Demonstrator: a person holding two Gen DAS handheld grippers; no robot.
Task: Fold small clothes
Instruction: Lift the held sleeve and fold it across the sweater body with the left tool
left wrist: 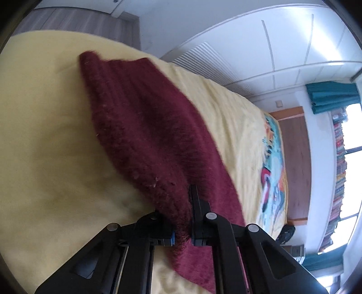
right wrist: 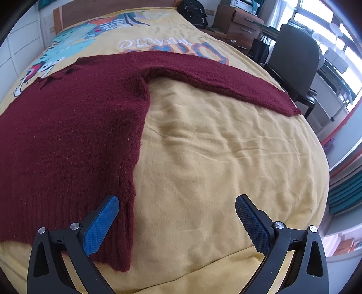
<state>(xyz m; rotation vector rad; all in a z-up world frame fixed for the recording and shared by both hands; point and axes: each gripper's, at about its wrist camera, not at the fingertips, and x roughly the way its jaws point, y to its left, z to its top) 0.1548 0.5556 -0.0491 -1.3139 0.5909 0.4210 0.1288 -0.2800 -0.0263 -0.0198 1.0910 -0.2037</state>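
1. Maroon knit sweater (right wrist: 74, 126), fuzzy yarn with a ribbed hem and cuff, lies spread on a yellow blanket (right wrist: 215, 158) covering a bed.

2. Right wrist view, near: right gripper (right wrist: 178, 226), jaws spread wide with nothing between them. Its left blue pad (right wrist: 100, 228) hovers over the sweater's ribbed hem corner; the other pad (right wrist: 253, 228) is over bare blanket.

3. Right wrist view, middle: the sweater body fills the left half, its long axis running from the near hem away toward the headboard. One sleeve (right wrist: 226, 79) stretches flat from the shoulder out to the right, crosswise to the body, its cuff reaching the blanket's right edge.

4. Right wrist view, far: a cartoon print (right wrist: 108, 29) with lettering on the blanket, a wooden headboard (right wrist: 108, 8), a black backpack (right wrist: 192, 11), wooden drawers (right wrist: 242, 24) and a dark office chair (right wrist: 294, 58). Only this view shows the garment's whole layout.

5. Left wrist view, near: left gripper (left wrist: 182, 228), jaws pressed together on a bunched fold of the knit. Only this view shows that grip.

6. Left wrist view, middle: the pinched part (left wrist: 144, 126) is a long band running away from the jaws toward the upper left, ending in a ribbed edge and lifted off the blanket (left wrist: 45, 147).

7. Left wrist view, far: white panelled wardrobe doors (left wrist: 282, 52), teal curtain (left wrist: 332, 95), window.
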